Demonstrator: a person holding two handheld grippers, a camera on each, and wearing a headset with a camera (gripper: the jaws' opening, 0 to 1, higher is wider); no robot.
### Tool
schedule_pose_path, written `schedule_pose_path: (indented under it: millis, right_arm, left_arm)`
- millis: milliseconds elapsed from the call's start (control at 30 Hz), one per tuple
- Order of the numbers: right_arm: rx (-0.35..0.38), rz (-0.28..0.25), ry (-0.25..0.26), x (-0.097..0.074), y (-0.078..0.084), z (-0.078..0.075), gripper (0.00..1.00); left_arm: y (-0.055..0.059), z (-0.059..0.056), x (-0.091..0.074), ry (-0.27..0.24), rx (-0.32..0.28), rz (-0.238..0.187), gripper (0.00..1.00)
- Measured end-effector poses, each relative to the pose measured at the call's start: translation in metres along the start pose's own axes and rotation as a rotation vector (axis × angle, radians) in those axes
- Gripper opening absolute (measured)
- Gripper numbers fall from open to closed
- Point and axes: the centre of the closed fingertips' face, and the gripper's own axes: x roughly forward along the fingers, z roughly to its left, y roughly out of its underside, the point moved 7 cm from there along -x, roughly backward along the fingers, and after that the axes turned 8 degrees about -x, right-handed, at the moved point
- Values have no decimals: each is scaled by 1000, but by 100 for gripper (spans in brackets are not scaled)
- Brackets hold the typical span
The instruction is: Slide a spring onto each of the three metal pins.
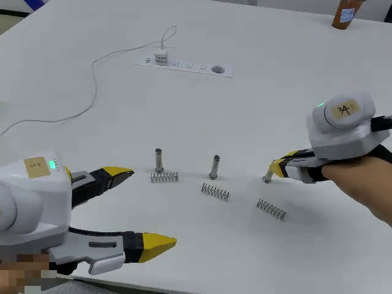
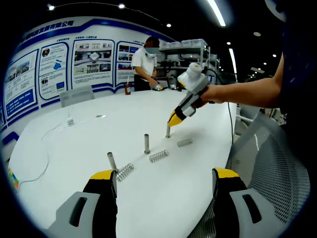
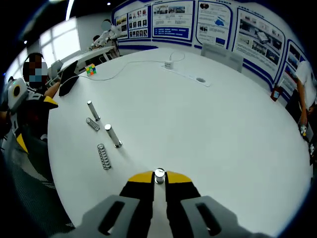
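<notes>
Three short metal pins stand in a row on the white table (image 1: pixel 257 116): left pin (image 1: pixel 158 160), middle pin (image 1: pixel 215 166), right pin (image 1: pixel 267 177). A spring lies in front of each: left spring (image 1: pixel 164 177), middle spring (image 1: pixel 215 192), right spring (image 1: pixel 271 209). My right gripper (image 1: pixel 275 168) is shut on the right pin (image 3: pixel 159 175), its yellow tips touching the pin's top. My left gripper (image 1: pixel 144 208) is wide open near the table's front edge, a little left of the left pin (image 2: pixel 112 161), holding nothing.
A white power strip (image 1: pixel 184 65) with a plug and a trailing cable lies at the back. A brown bottle (image 1: pixel 346 13) stands at the far right. A colourful cube (image 3: pixel 90 70) sits far across the table, where a person (image 2: pixel 143 62) stands.
</notes>
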Motion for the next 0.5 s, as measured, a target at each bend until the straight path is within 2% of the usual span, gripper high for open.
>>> schedule_pose_path:
  millis: [300,500]
  right_arm:
    - [-8,-5,-2,-2,0,2,11]
    - [-5,-13,5,-10,4,3,13]
  left_arm:
    - [0,0,0,1,-2,-1,81]
    - [0,0,0,1,-1,0,81]
